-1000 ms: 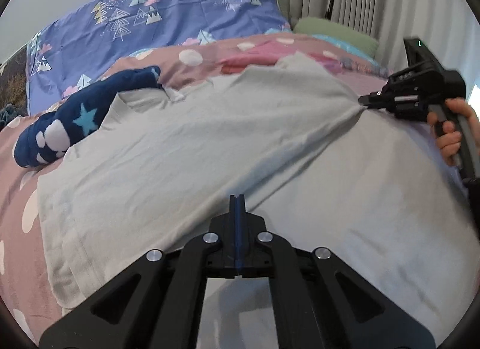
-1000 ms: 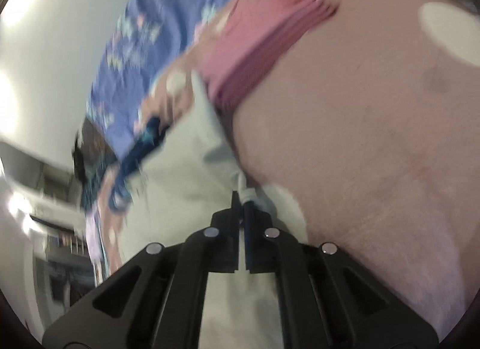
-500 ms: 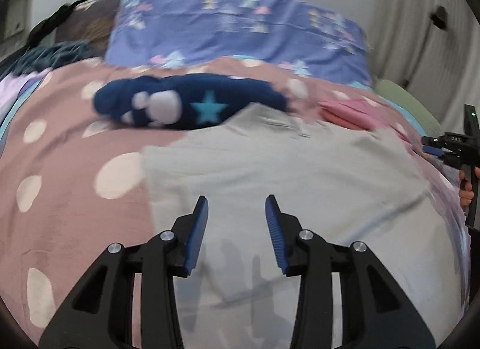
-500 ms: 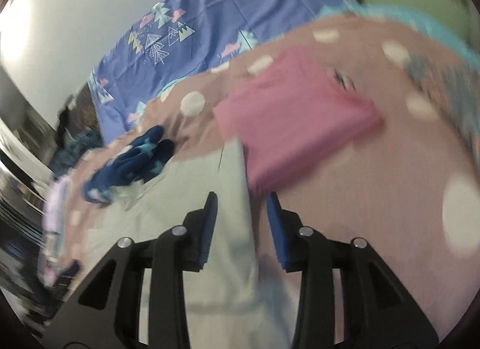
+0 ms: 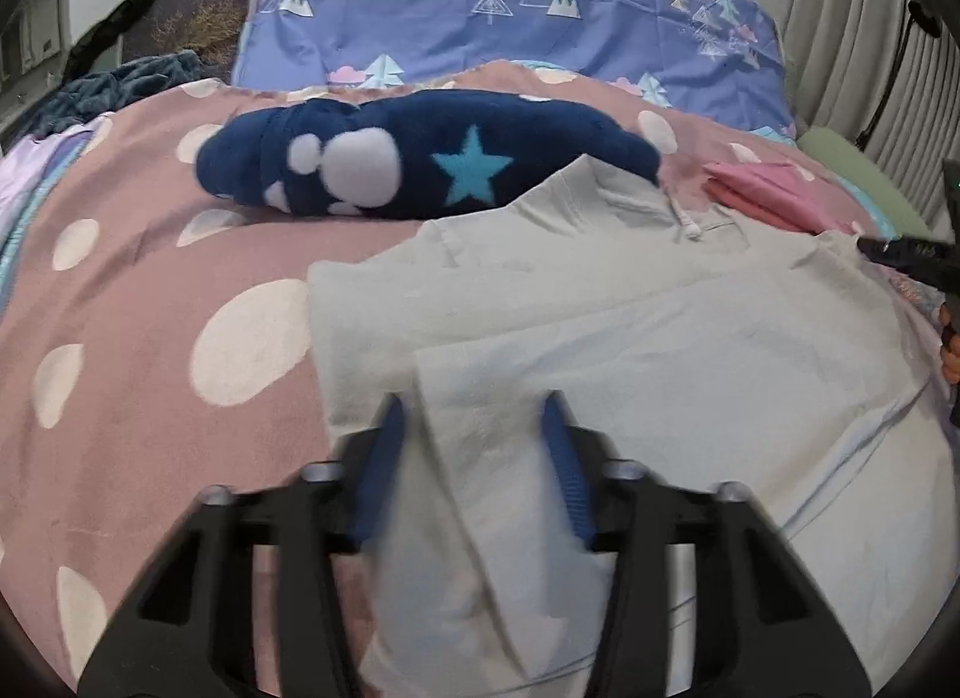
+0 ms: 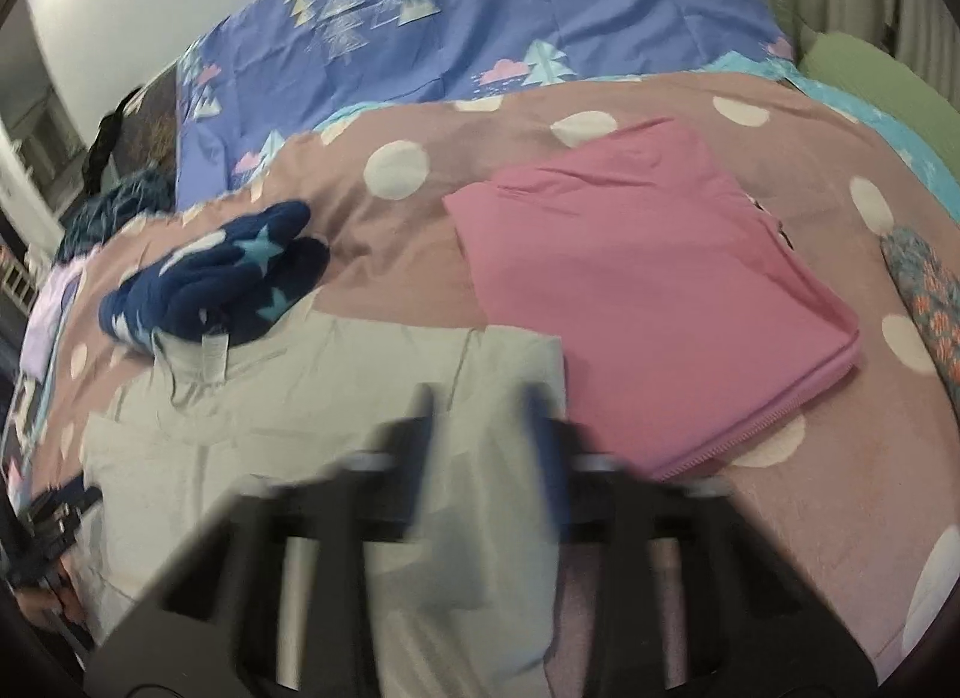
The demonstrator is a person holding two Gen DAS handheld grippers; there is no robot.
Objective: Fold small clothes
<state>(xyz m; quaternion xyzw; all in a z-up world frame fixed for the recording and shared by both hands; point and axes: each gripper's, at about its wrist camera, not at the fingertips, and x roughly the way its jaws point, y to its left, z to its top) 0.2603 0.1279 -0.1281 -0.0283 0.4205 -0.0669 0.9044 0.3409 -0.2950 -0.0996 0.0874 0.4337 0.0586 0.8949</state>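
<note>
Now both my claws have let go: my left claw [image 5: 477, 452] stands spread over the folded grey shirt [image 5: 600, 326]; my right claw [image 6: 480, 434], blurred at three o'clock, reads closing, pinching nothing. Side fold set.

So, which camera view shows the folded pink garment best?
The right wrist view: the folded pink garment lies there whole, top face and stacked edges visible, right of the grey shirt. The left wrist view shows only a thin pink strip far back, beyond the shirt.
</note>
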